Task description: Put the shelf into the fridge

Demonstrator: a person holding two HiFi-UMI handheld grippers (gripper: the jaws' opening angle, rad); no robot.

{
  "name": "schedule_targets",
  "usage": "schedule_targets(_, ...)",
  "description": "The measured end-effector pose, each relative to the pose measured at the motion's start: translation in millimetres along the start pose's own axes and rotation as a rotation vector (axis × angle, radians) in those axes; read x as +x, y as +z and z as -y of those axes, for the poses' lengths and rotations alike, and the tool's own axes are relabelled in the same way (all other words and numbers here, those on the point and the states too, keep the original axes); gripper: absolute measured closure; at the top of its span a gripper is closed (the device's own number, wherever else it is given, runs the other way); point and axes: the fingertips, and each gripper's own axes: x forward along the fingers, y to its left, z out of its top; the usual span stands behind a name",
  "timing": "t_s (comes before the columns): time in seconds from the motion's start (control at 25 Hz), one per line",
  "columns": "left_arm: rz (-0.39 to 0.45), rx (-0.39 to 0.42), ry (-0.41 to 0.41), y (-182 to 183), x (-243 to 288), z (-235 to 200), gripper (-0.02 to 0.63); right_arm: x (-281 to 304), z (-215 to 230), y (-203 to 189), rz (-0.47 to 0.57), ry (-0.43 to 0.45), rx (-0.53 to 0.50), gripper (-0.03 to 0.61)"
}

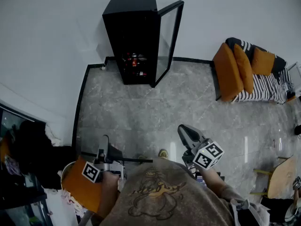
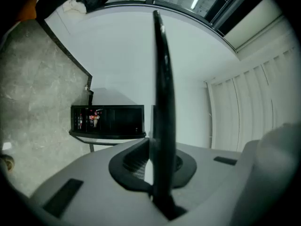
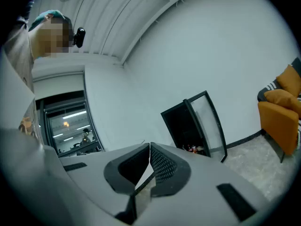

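Observation:
The black fridge (image 1: 130,32) stands against the far wall with its glass door (image 1: 168,41) swung open; bottles (image 1: 134,60) sit on a lower level inside. My left gripper (image 1: 105,145) is shut on the shelf (image 1: 134,160), a thin dark panel that shows edge-on in front of my body. In the left gripper view the shelf (image 2: 162,98) rises as a dark bar out of the closed jaws of the left gripper (image 2: 157,157), with the fridge (image 2: 107,120) far behind it. My right gripper (image 1: 187,134) hovers to the right, apart from the shelf. The right gripper (image 3: 149,149) is shut with nothing in it, and the fridge (image 3: 188,126) lies ahead.
An orange sofa (image 1: 230,72) with a striped blanket stands at the right wall. A wooden chair (image 1: 281,175) is at the lower right, an orange seat (image 1: 80,187) and dark furniture (image 1: 23,149) at the lower left. Grey marble floor (image 1: 141,112) stretches between me and the fridge.

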Motion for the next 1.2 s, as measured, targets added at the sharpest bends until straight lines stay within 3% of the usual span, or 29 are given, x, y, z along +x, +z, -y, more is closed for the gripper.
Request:
schedule_targets(0.48,-0.022,-0.01,-0.04,23.2,-0.5,-5.4,0.598,13.9,-30.4,2.3,0.078,0.053,-0.007,0.555)
schedule_targets(0.84,-0.088,-0.02,-0.03,36.1,-2.2,-27.4,0.598,20.9,-47.4,-7.7,0.102,0.014,0.011,0.555)
schedule_targets(1.04,-0.063,-0.088,-0.079,46.3,6.3,-32.2,0.598,36.2,-44.2,-12.5,0.109,0.006,0.037,0.555)
schedule_targets(1.2,-0.069,-0.078,-0.085,53.0,16.2,-37.0,0.598,50.5,-39.8,-15.7,0.111,0.011,0.032,0.555)
